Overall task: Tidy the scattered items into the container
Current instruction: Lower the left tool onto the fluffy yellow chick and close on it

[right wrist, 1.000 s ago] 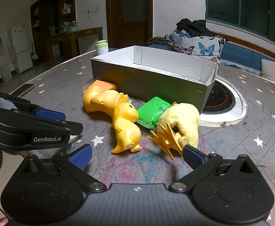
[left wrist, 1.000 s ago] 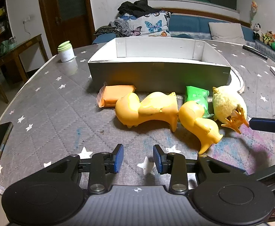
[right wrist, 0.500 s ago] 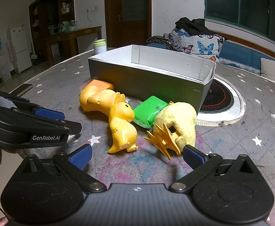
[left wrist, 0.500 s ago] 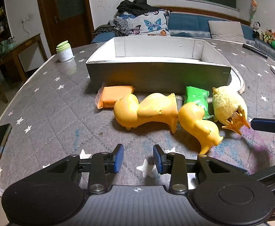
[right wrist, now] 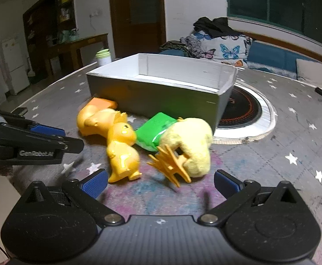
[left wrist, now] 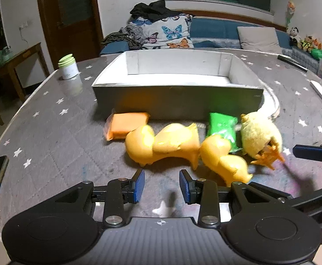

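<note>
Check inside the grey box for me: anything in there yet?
The grey box shows only bare white inner walls in both wrist views. Its front wall hides the floor, so something low could lie unseen. All the toys and packets visible in these views sit outside, on the table.

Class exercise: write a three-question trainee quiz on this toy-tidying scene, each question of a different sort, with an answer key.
1. True or false: the grey box already holds a toy.
2. Which item lies nearest the right gripper? A orange packet B plush chick C green-lidded jar
3. Fill in: the left gripper is ___ and holds nothing.

Key: 1 false, none shows inside; 2 B; 3 open.
</note>
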